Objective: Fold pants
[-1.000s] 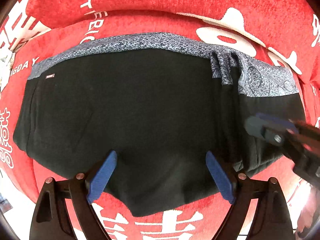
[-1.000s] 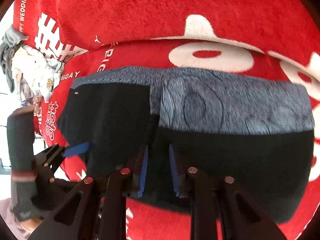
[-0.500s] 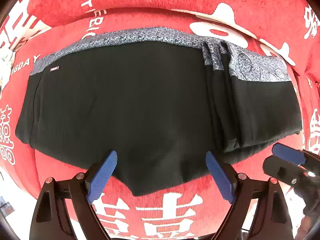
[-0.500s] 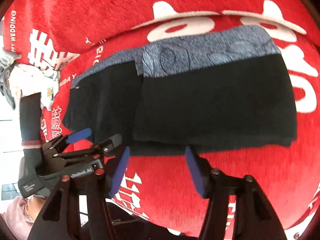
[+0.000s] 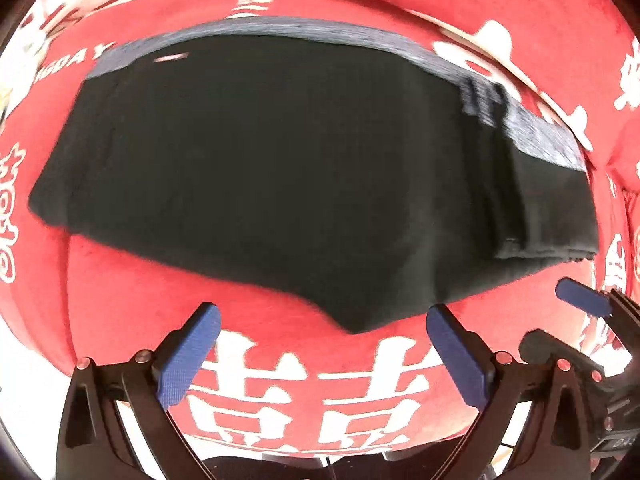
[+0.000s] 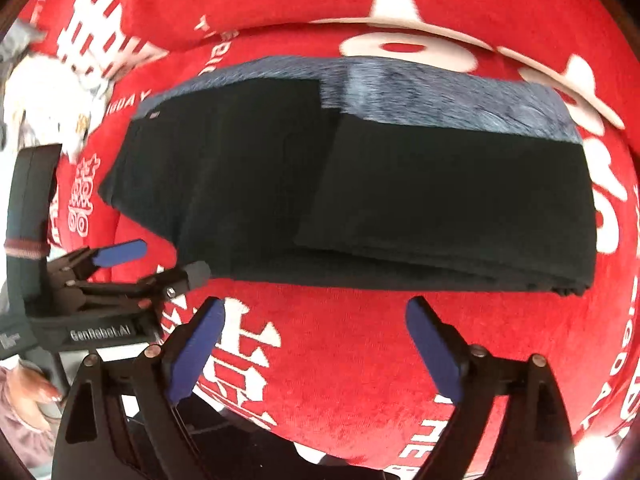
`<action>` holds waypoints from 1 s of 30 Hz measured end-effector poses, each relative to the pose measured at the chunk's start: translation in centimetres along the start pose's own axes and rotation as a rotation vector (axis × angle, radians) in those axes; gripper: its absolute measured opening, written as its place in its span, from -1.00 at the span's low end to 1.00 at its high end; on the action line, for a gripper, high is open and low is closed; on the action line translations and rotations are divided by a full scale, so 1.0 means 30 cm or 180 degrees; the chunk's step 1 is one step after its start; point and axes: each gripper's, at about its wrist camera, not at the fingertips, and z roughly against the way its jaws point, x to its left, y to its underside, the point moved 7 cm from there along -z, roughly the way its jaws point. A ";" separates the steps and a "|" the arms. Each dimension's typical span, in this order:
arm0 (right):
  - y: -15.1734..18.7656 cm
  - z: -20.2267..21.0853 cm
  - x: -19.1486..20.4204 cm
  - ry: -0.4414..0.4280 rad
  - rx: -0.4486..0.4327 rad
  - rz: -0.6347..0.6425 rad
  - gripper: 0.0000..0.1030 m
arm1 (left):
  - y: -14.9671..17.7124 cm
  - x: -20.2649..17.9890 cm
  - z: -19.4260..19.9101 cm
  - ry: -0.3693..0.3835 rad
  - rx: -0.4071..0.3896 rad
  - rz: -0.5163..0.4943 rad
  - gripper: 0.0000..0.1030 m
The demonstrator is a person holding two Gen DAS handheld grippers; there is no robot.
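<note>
Black pants with grey patterned waistband on red blanket, right part folded over, left gripper and right gripper both empty, jaws opening wide above near blanket edge

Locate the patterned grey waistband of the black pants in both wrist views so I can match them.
Left wrist: the grey waistband arcs along the top edge of the black pants, dropping to the right.
Right wrist: the grey waistband runs across the upper middle, widest over the folded-over right part.
Shared landmark: the small light label just below the band's left end.
</note>
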 end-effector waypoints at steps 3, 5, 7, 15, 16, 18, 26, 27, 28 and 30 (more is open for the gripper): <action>-0.002 -0.026 0.054 0.0006 0.0122 0.0091 0.82 | 0.008 0.093 0.017 -0.0042 -0.0053 0.0104 1.00; -0.005 -0.041 0.092 0.0002 0.0167 0.0143 0.82 | 0.013 0.148 0.025 -0.0060 -0.0068 0.0170 1.00; -0.009 -0.052 0.128 0.0004 0.0192 0.0183 0.82 | 0.019 0.211 0.029 -0.0063 -0.0072 0.0266 1.00; -0.052 -0.097 0.267 0.0028 0.0290 0.0379 0.82 | 0.044 0.466 0.027 -0.0008 -0.0058 0.0794 1.00; -0.057 -0.100 0.278 0.0037 0.0291 0.0399 0.82 | 0.044 0.489 0.026 0.0039 -0.0055 0.0835 1.00; -0.074 -0.112 0.306 0.0064 0.0295 0.0442 0.82 | 0.046 0.536 0.034 0.0135 -0.0076 0.0918 1.00; -0.107 -0.196 0.358 0.0123 0.0454 0.0498 0.82 | 0.021 0.769 0.085 0.0567 -0.0263 0.1341 1.00; -0.107 -0.204 0.357 0.0119 0.0480 0.0483 0.82 | 0.020 0.794 0.085 0.0682 -0.0269 0.1420 1.00; -0.106 -0.217 0.355 0.0118 0.0507 0.0458 0.82 | 0.017 0.815 0.085 0.0781 -0.0279 0.1485 1.00; -0.102 -0.236 0.351 0.0147 0.0536 0.0434 0.82 | 0.006 0.844 0.093 0.0922 -0.0344 0.1566 1.00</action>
